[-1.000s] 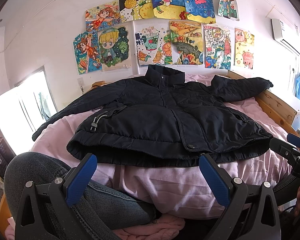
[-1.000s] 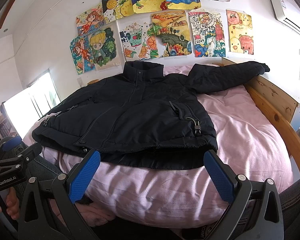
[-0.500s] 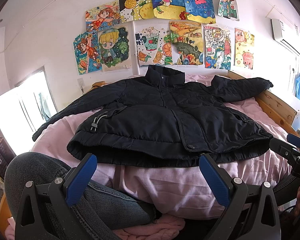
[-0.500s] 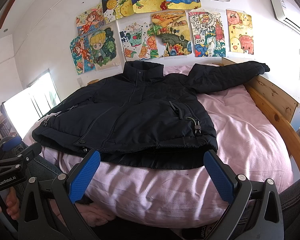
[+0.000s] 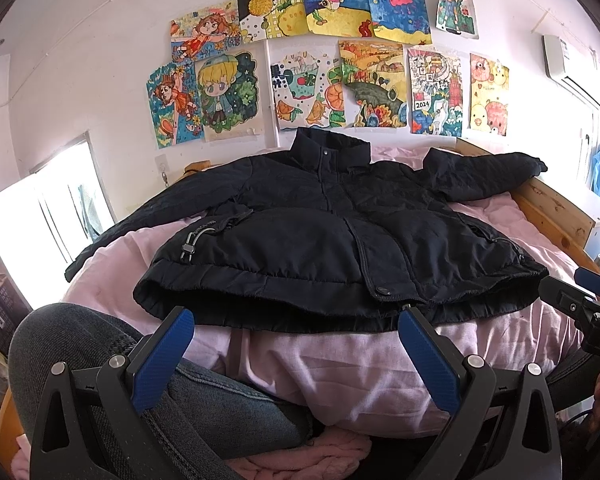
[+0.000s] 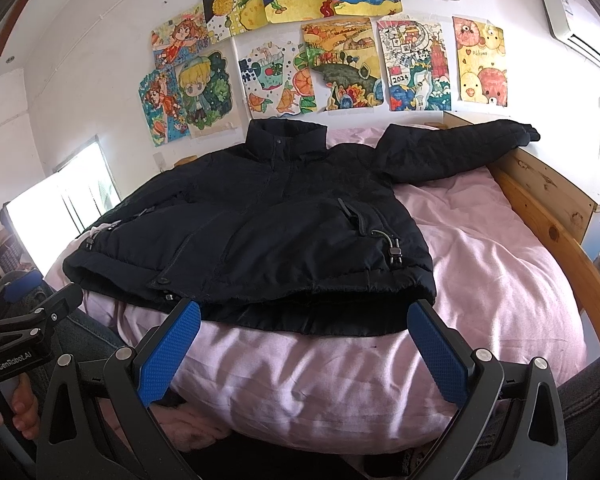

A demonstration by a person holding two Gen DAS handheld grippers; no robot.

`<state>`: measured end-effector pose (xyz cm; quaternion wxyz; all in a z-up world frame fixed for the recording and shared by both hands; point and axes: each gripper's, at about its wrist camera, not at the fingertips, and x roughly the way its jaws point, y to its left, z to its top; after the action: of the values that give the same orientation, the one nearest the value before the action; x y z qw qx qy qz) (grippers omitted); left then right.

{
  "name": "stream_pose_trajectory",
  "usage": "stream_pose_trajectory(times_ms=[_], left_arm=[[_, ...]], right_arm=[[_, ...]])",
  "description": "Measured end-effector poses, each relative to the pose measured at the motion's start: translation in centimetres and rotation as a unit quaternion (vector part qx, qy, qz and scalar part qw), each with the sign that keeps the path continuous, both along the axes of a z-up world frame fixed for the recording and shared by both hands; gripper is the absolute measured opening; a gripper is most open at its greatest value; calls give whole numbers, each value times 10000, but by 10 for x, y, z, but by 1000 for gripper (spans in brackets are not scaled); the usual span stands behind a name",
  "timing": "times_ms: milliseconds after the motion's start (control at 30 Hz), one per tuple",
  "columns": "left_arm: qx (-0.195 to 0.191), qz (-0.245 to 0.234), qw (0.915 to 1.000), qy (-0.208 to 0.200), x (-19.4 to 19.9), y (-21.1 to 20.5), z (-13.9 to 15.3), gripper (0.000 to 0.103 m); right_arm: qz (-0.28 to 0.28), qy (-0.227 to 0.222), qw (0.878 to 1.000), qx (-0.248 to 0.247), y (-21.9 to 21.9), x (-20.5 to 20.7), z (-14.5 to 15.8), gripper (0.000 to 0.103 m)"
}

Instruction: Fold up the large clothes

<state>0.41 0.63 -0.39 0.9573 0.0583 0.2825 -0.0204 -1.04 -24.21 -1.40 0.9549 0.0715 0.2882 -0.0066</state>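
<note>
A black padded jacket (image 5: 324, 232) lies front-up and spread flat on a pink bed cover (image 5: 340, 368), collar toward the wall, both sleeves out to the sides. It also shows in the right wrist view (image 6: 260, 224), with its right sleeve (image 6: 460, 148) reaching the wooden bed rail. My left gripper (image 5: 296, 320) is open and empty, just short of the jacket's hem. My right gripper (image 6: 304, 312) is open and empty, also just short of the hem. Each gripper shows at the edge of the other's view.
A wooden bed rail (image 6: 548, 232) runs along the right side of the bed. A wall with several children's drawings (image 5: 340, 64) stands behind the bed. A window (image 5: 52, 216) is at the left. The person's jeans-clad knee (image 5: 100, 344) is beside the left gripper.
</note>
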Motion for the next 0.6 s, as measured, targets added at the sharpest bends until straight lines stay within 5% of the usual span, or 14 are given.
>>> stream_pose_trajectory(times_ms=[367, 600], left_arm=[[14, -248, 9996, 154, 18, -7, 21, 103], [43, -505, 9987, 22, 48, -22, 55, 103]], right_arm=[[-355, 531, 9978, -185, -1, 15, -1, 102], [-371, 335, 9972, -550, -4, 25, 33, 102]])
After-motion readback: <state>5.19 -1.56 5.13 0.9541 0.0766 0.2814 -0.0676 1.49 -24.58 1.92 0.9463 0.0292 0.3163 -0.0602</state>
